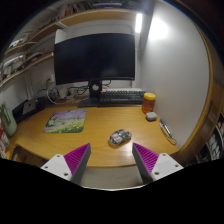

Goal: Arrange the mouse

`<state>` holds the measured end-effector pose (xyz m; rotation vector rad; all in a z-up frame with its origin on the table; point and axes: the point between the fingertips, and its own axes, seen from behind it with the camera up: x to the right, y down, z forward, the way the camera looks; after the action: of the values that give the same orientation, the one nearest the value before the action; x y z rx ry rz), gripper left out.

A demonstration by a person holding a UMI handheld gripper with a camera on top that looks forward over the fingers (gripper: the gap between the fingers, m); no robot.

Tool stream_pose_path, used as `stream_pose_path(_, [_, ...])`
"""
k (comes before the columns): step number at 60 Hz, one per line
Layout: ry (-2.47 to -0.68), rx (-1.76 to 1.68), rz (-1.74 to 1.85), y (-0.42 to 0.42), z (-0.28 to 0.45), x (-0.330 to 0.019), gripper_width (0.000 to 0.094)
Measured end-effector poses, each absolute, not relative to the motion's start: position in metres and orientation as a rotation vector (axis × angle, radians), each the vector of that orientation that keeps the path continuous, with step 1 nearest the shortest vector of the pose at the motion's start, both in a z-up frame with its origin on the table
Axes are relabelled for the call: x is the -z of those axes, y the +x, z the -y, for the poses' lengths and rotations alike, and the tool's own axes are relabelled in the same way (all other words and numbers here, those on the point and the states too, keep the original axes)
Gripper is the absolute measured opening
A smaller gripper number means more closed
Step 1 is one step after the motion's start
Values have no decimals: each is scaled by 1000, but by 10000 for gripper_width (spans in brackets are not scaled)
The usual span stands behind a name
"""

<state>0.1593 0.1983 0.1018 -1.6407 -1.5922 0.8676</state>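
Note:
A small dark and silver mouse lies on the wooden desk, just ahead of my fingers and a little right of the gap's middle. A colourful mouse mat rests on the desk to the left of the mouse, beyond my left finger. My gripper is open, its magenta pads wide apart with nothing between them. It hovers above the desk's near edge.
A large dark monitor stands at the back with a keyboard in front of it. An orange cup and a small grey object sit at the right, and a white item lies near the right edge.

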Motion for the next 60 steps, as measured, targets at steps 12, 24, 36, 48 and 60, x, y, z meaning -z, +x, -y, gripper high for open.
stream_pose_path(12, [-1642, -849, 1587, 116, -198, -67, 862])
stream_pose_path(24, [-1685, -797, 1577, 78, -215, -28, 862])
stream_pose_path(36, [-1713, -783, 1588, 46, -217, -3, 865])
stream_pose_path(48, [-1722, -773, 1580, 17, -219, 3, 872])
stream_pose_path(60, [-1723, -776, 1594, -11, -215, 5, 870])
